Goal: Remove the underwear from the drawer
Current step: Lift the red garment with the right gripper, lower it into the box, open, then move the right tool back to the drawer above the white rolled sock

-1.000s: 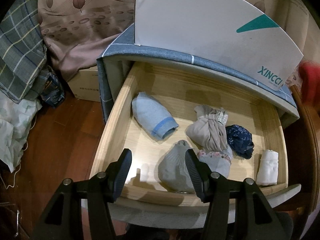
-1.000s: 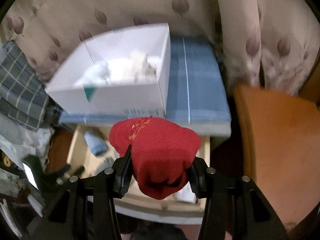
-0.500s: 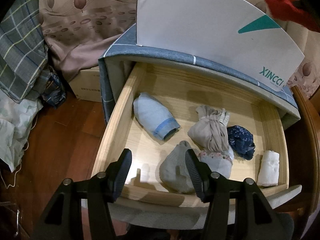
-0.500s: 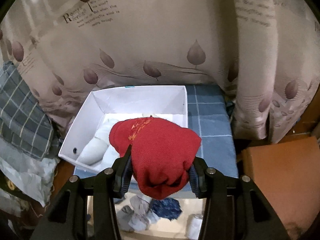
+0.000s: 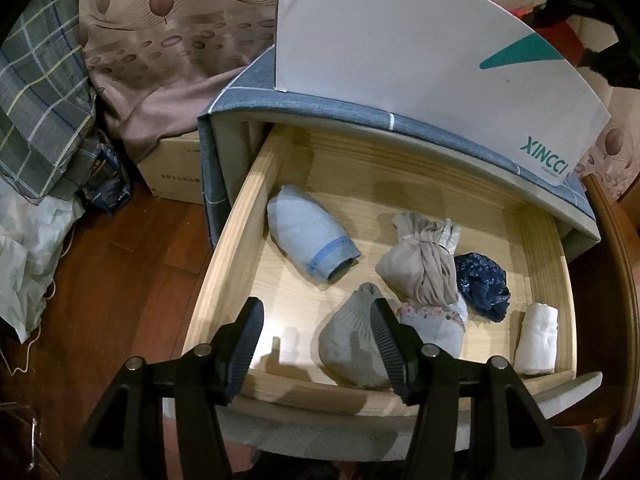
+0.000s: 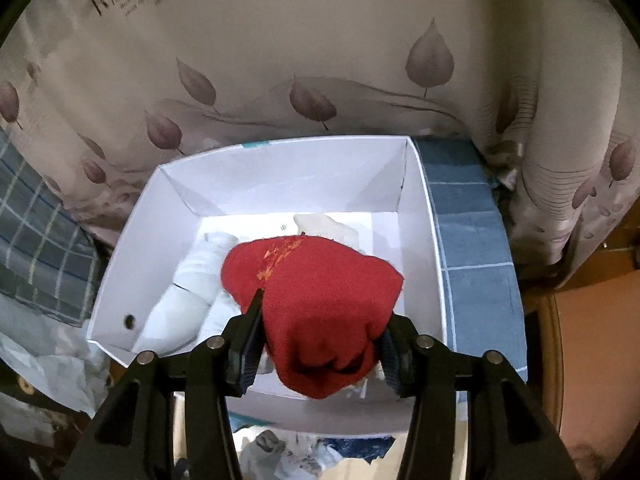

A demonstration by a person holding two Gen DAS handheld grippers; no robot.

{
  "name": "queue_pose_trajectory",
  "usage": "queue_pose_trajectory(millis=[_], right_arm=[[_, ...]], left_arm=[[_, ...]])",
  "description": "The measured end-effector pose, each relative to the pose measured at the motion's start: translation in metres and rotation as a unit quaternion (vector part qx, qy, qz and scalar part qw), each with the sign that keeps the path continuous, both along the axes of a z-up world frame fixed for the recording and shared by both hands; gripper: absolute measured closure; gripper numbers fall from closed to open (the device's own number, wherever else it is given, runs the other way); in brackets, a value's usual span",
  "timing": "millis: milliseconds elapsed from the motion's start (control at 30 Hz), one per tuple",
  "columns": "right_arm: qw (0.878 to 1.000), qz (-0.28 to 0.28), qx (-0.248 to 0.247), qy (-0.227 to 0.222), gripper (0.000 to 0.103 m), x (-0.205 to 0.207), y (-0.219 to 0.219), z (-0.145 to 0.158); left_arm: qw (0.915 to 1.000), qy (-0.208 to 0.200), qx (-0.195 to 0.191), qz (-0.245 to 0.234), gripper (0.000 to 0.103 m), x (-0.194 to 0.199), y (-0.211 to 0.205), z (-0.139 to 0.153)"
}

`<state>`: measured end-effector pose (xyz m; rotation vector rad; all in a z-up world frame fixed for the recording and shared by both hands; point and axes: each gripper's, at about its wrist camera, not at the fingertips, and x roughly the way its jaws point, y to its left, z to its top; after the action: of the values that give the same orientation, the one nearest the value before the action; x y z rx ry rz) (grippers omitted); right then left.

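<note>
Leaf-print curtains (image 6: 320, 60) backed the blue-checked cabinet (image 5: 400, 124) over a dark wood floor (image 5: 112, 280). Your right gripper (image 6: 320, 340), jaws just easing wider, still cradled the red underwear (image 6: 316, 296), now carried from over the wooden drawer (image 5: 240, 240) to above the white box (image 6: 420, 216). Your left gripper (image 5: 316, 336) hung wide and empty.

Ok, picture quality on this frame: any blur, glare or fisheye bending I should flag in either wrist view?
Left wrist view: sharp; fisheye bows the white box wall and drawer edges; a bright glare patch on the drawer floor between the left gripper fingers; corners vignetted black. Right wrist view: red garment crisp between the right gripper fingers, white rolls in the box slightly soft, curtain dim.
</note>
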<state>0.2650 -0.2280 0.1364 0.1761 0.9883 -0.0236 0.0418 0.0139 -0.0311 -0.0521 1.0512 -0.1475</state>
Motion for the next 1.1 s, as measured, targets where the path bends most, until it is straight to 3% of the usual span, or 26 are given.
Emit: queue_pose_trajectory(millis=[167, 467, 833, 1100], right_arm=[[1.000, 0.004, -0.005, 0.013, 0.047, 0.000, 0.002, -0.015], [1.000, 0.012, -0.004, 0.008, 0.033, -0.014, -0.004, 0.001], [0.999, 0.047, 0.001, 0.018, 0.033, -0.049, 0.000, 0.020], [0.992, 0.097, -0.020, 0.077, 0.033, -0.115, -0.004, 0.009]], left_arm=[[1.0000, 0.001, -0.001, 0.000, 0.046, 0.001, -0.001, -0.001], [1.0000, 0.001, 0.003, 0.003, 0.046, 0.002, -0.002, -0.002], [1.0000, 0.003, 0.003, 0.005, 0.046, 0.000, 0.002, -0.002], [1.0000, 0.005, 0.001, 0.004, 0.046, 0.001, 0.002, -0.002]])
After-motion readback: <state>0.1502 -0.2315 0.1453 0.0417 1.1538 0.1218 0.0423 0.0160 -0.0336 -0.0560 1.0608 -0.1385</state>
